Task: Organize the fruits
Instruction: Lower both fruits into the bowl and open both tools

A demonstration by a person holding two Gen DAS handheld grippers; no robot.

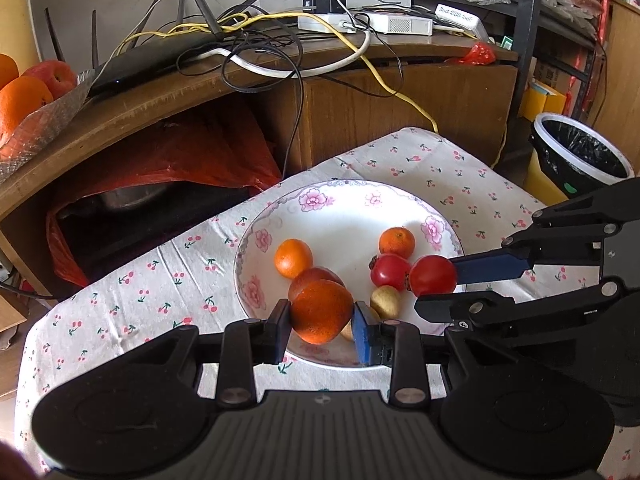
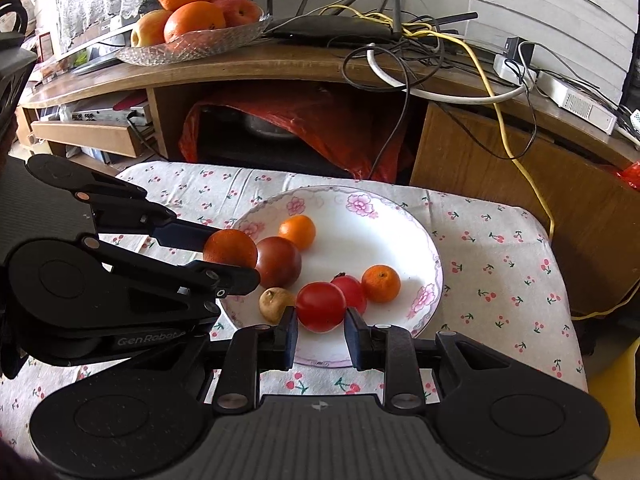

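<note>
**Both grippers have a fruit, right over the flowered plate**

The left gripper [image 1: 322,322] has its two fingers pinched on a big reddish orange [image 1: 322,311], one pad on each side, at the near rim of the white flowered plate [image 1: 344,208]. From the right wrist view that same orange [image 2: 230,248] looks to sit a bit above the plate, clamped between the left gripper's fingers.

The right gripper [image 2: 321,330] is closed around a red tomato [image 2: 321,306], with a pad just about touching each side. In the left wrist view that tomato [image 1: 433,275] sits at the tip of the right gripper's blue finger [image 1: 492,266], over the plate's right edge.

On the plate: a dark red round fruit [image 2: 279,262] right behind the held orange, a small tangerine [image 2: 298,232] further back, a second red tomato [image 2: 352,290] touching the held one, another tangerine [image 2: 381,283] beside that, and a small brownish-yellow fruit [image 2: 275,303] near the front, maybe a kiwi, can't tell.

The plate sits on a cherry-print tablecloth [image 2: 500,256]. Behind it is a wooden desk [image 2: 248,66] with a router and tangled cables [image 2: 420,40], plus a glass dish of oranges and apples [image 2: 192,20]. A black-lined bin [image 1: 580,152] stands off to the right.
</note>
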